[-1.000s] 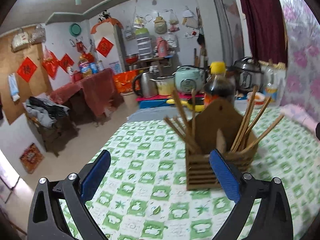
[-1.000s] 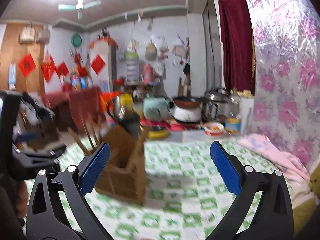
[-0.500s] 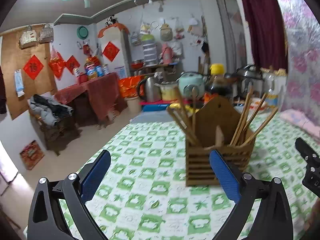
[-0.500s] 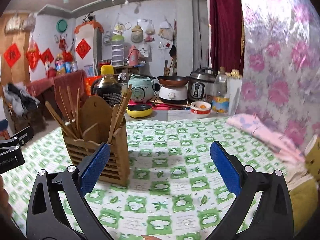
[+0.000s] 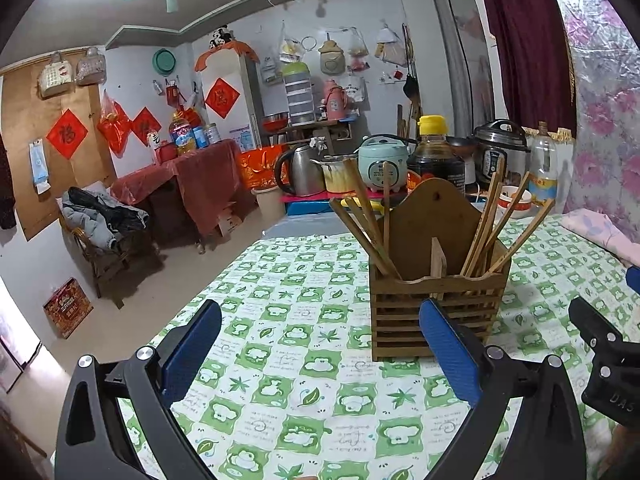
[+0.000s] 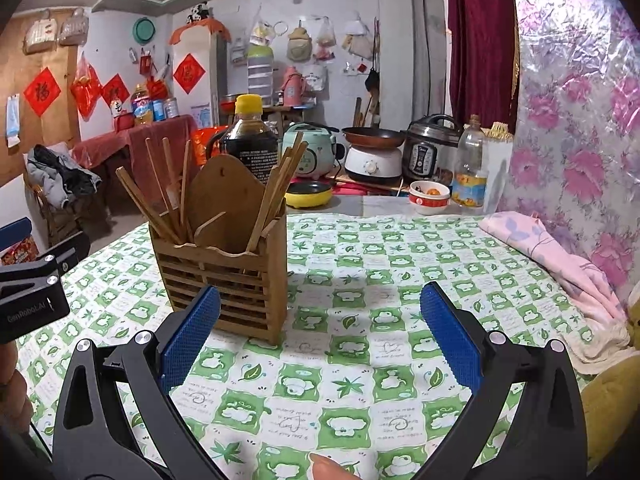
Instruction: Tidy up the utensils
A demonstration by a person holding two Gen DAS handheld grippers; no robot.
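Upright, slatted wooden holder [image 5: 436,312] with fanned chopsticks [image 5: 486,222].

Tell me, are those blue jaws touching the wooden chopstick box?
Apart. The right wrist view shows tablecloth between the open right gripper and the box.

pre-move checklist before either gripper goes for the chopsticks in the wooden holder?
1. Left gripper open and empty: ok.
2. Right gripper open and empty: ok.
3. Wooden holder upright on the tablecloth: ok.
4. Chopsticks reachable, tops fanned out above the rim in both compartments: ok.
5. Holder centred between a gripper's fingers: not ok; in the left wrist view it sits behind the right finger, in the right wrist view behind the left finger.
6. Soy sauce bottle clear of the holder's back: cannot tell.
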